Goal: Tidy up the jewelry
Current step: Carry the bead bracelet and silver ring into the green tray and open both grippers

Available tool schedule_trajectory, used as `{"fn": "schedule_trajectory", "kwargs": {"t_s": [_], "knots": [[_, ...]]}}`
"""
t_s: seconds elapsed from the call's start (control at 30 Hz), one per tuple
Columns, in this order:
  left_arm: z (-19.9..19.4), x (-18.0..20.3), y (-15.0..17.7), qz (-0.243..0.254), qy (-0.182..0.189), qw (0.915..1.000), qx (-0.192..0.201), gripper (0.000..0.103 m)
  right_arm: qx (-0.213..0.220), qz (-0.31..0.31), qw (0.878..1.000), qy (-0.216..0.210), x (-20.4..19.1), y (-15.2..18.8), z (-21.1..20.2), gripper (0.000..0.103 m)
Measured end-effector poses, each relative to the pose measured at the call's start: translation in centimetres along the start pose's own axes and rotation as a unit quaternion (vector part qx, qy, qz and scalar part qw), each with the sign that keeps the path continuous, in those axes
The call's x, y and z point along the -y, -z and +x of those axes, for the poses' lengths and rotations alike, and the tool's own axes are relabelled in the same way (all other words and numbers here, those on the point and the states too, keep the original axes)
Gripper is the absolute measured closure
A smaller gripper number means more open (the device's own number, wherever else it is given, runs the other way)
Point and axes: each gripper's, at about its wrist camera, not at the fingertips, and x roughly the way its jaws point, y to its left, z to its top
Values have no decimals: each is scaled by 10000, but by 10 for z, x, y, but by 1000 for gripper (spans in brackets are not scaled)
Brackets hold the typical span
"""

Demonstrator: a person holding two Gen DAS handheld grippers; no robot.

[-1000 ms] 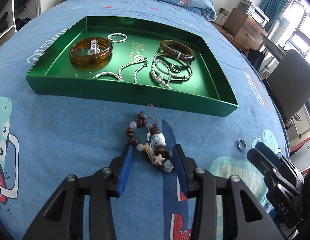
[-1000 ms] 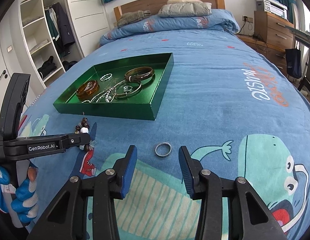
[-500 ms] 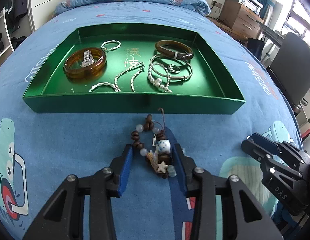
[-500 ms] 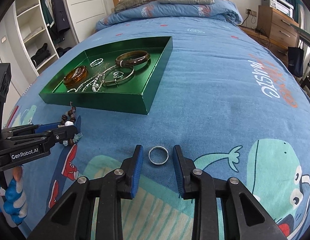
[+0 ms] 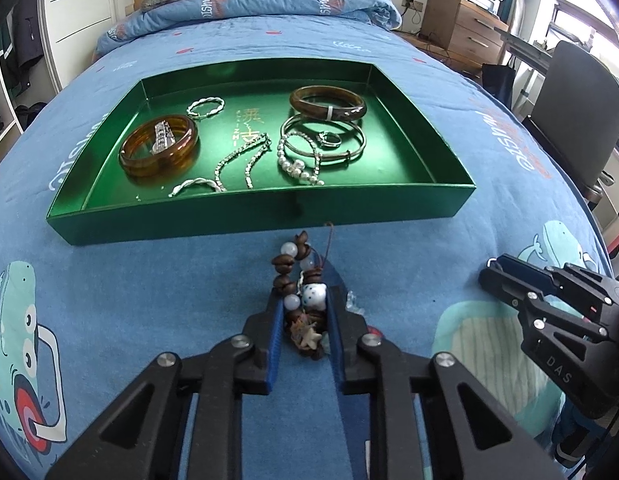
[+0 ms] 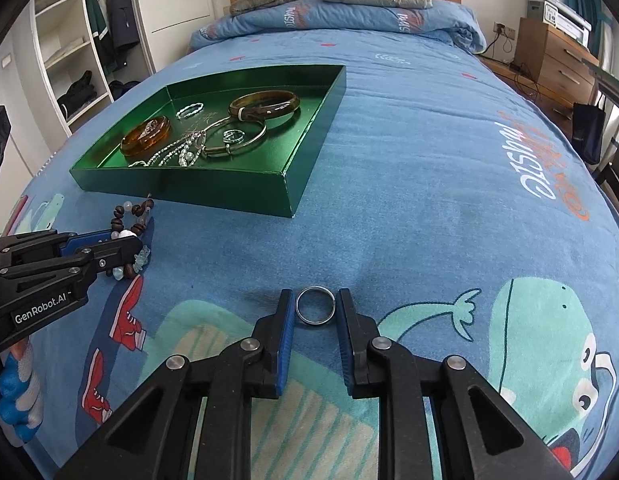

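Blue bedding with cartoon whales covers the bed [image 6: 449, 168], which carries everything; pillows lie at its head end and a wardrobe stands past its left side. One green tray [image 5: 413, 128] sits toward the left edge of the bed, its near wall facing both tools, and it serves as the collecting place, so most of the jewelry already lies inside it.

Counted largest to smallest, the tray holds two thick brown bangles, an amber one [image 5: 159, 146] at the left with a sparkly clip lying in it and a darker one [image 5: 327, 104] at the right. Below the darker one lie two thin metal bangles [image 5: 323, 140], stacked, with one small ring [image 5: 329, 139] inside them. I also count one pearl strand, one glittering chain and two small twisted silver pieces.

Two pieces remain on the bedding. One beaded bracelet [image 5: 297, 280] lies just before the tray's near wall; the left tongs [image 5: 303, 312] stand narrow and pinch its near end, probably to lift it over the wall. One plain silver ring [image 6: 315, 305] lies nearer the foot edge; the right tongs [image 6: 315, 310] bracket it closely, with slivers of gap on both sides, not yet gripping.
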Motion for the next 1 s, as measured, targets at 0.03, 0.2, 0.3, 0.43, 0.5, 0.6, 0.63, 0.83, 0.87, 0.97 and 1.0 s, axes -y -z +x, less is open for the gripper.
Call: {"fn": "schedule_trajectory", "kwargs": {"t_s": [0.03,0.2,0.3,0.43,0.5,0.6,0.63,0.83,0.87,0.97,1.0], "knots": [[-1,0,0,17,-2,10000,9,85,17,-1,10000,17,-1,1,0,81],[-4,1,2,97,-24,9999,56,86,98,65,9999,47,-1,3,-3,82],[-7,1,4,150,-45,9998,93,86,127,88,9999,52,-2,4,-4,82],[-9,-3,6,166,-47,9998,114,87,148,103,9998,78,-3,6,-7,82],[-11,-4,7,199,-81,9997,136,87,169,125,9997,91,-3,6,-8,82],[-15,-7,8,227,-121,9995,172,88,203,153,9996,97,-5,8,-11,83],[-17,-7,9,239,-144,9994,193,88,216,154,9996,94,-5,9,-12,83],[-30,-14,14,266,-212,9990,295,88,279,165,9994,71,-11,13,-21,83],[-33,-15,14,274,-221,9989,319,88,293,171,9994,62,-12,14,-23,83],[-43,-16,17,314,-268,9983,415,88,341,155,9993,62,-17,16,-31,83],[-46,-16,17,327,-284,9981,447,88,361,154,9992,64,-18,16,-34,83]]}}
